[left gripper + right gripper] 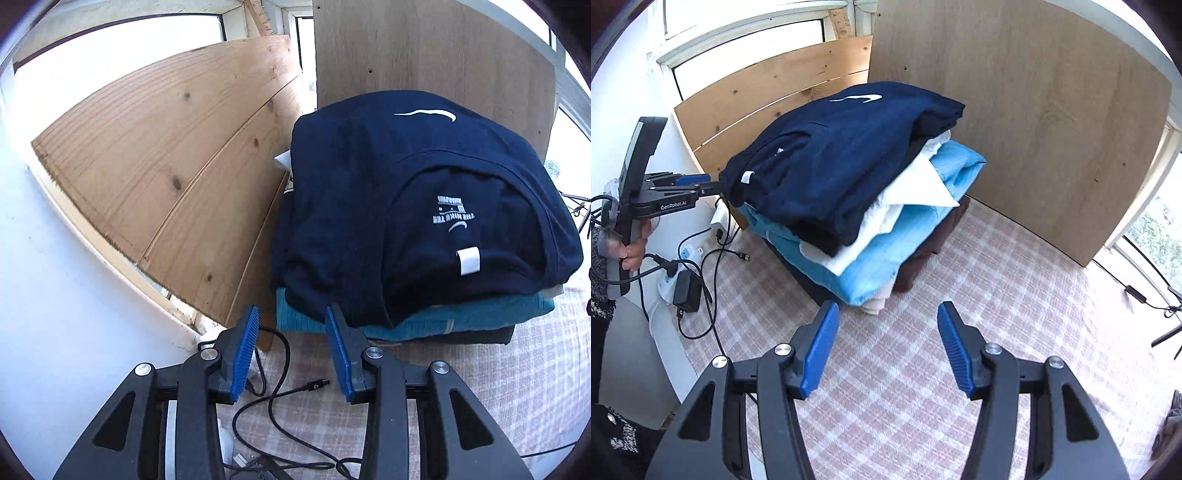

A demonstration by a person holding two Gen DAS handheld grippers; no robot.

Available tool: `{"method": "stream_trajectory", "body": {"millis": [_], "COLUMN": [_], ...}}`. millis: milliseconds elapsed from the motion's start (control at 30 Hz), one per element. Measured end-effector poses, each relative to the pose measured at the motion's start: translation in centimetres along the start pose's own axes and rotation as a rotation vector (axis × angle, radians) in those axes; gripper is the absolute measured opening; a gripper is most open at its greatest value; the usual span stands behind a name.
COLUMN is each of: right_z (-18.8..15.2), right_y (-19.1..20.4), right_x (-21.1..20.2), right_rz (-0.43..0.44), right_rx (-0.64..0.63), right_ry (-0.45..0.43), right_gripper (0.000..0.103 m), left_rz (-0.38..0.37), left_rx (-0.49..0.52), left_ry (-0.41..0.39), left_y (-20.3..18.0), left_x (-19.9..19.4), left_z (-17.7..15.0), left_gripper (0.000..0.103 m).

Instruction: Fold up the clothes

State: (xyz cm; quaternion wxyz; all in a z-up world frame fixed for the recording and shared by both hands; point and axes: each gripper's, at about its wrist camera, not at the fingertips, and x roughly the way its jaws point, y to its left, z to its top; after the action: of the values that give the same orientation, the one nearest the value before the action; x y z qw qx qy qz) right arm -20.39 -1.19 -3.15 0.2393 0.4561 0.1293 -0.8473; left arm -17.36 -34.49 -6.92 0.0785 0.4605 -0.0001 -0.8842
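While atop pile (871,266), shirt (831,162) collar leftward

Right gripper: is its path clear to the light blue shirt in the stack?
Probably yes: the right gripper is open and empty, and only bare checked cloth lies between it and the light blue shirt.

free: checked cloth (905,369) | blocked: clothes pile (849,192), board (1034,129), cables (701,288)
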Motion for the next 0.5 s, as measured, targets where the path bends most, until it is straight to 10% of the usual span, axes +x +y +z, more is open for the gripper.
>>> {"method": "stream_trajectory", "body": {"millis": [200,500], "right_z": [-3.9,-7.3], "right_y": [-1.6,-2.9], "right_x": [-3.1,-7.3], "right_rz": [-0.064,-0.153], "right_rx": [0.155,0.176], "right_ry": [0.006,-0.072], "right_gripper": [0.055,0.068], "left_rz": [-0.075,-0.139], "left_rx": [-0.034,0.076], "left_ry": [0.023,-0.034], "left_y": [-2.5,-12.2], "left_x": [-4.0,-9.8], "left_z": [-4.4,-6.0], "left_gripper": [0.037,0.065]}}
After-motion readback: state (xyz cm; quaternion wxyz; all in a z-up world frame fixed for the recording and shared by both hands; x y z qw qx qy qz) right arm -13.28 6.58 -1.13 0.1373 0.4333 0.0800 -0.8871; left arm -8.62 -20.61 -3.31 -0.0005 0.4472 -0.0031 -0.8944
